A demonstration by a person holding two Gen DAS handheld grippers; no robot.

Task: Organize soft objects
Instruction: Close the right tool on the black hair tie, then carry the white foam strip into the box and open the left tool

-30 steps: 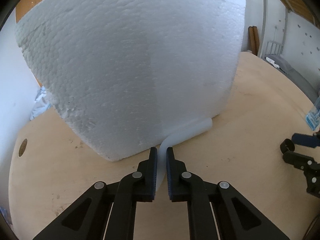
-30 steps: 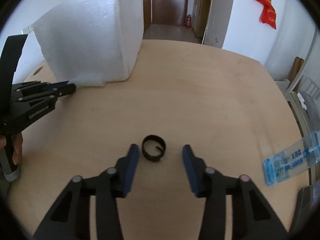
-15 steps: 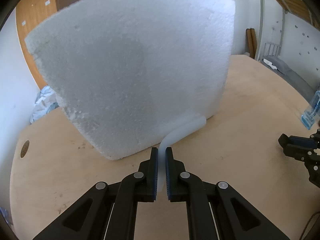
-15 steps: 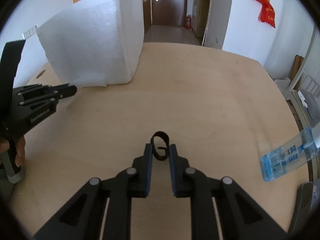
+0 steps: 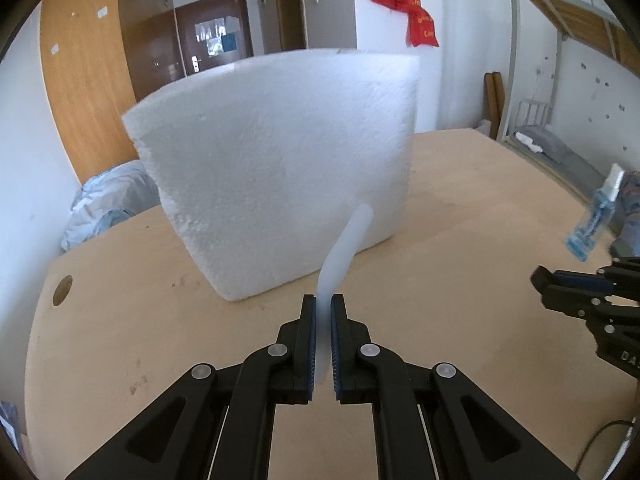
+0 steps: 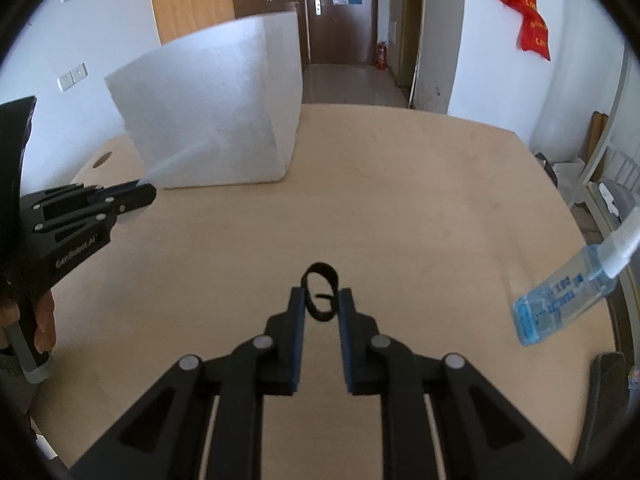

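Observation:
My left gripper (image 5: pixel 323 308) is shut on a thin white foam strip (image 5: pixel 345 248) that sticks up and forward, lifted off the wooden table (image 5: pixel 120 340). Behind the strip stands a big white styrofoam box (image 5: pixel 276 168). In the right wrist view my right gripper (image 6: pixel 320 300) is shut on a black coiled band (image 6: pixel 320 292), held just above the table (image 6: pixel 400 208). The left gripper (image 6: pixel 136 196) shows there at the left with the foam strip (image 6: pixel 176 160) in front of the styrofoam box (image 6: pixel 216 104). The right gripper (image 5: pixel 560 280) appears at the right edge of the left wrist view.
A small clear blue spray bottle (image 6: pixel 568 296) lies near the table's right edge, also seen as the bottle (image 5: pixel 592 220) in the left wrist view. A round cable hole (image 5: pixel 63 290) is at the table's left. A hand (image 6: pixel 44 320) holds the left gripper's handle. Bedding lies beyond the table.
The left gripper rose and drew back with the foam strip, lifting it off the table. The right gripper closed on the black band and lifted it slightly.

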